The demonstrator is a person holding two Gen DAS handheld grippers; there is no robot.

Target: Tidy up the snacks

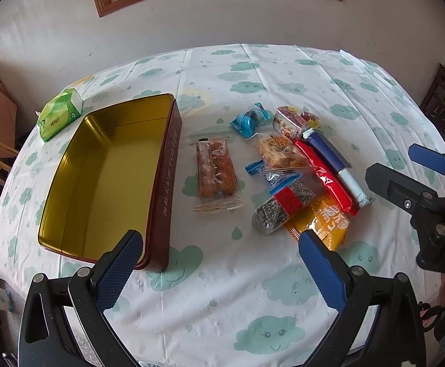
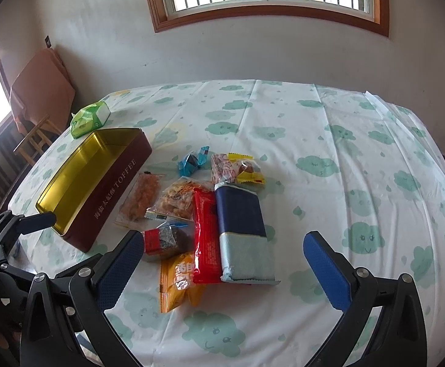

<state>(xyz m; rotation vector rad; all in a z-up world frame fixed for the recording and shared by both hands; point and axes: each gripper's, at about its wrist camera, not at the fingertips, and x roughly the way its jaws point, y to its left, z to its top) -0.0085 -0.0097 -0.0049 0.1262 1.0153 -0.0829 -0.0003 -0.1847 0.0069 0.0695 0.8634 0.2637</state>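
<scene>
An open maroon toffee tin [image 1: 167, 189] [image 2: 115, 189] with a gold inside stands empty at the table's left. Several wrapped snacks lie right of it: an orange cracker pack [image 1: 216, 168] [image 2: 141, 198], a blue candy [image 1: 248, 120] [image 2: 193, 162], a red bar [image 1: 326, 177] [image 2: 205, 235], a navy and pale blue pack [image 1: 335, 159] [image 2: 242, 232], a sesame bar [image 1: 280, 208] [image 2: 164, 238] and an orange packet [image 1: 329, 223] [image 2: 176, 281]. My left gripper [image 1: 219, 263] is open and empty above the near table edge. My right gripper [image 2: 222, 266] is open and empty, hovering over the near end of the snacks.
A green tissue pack [image 1: 58, 113] [image 2: 89, 117] lies behind the tin. The cloud-print tablecloth [image 1: 253, 305] [image 2: 360, 183] covers the table. A wooden chair [image 2: 34, 143] stands at the far left. A wall with a window runs behind the table.
</scene>
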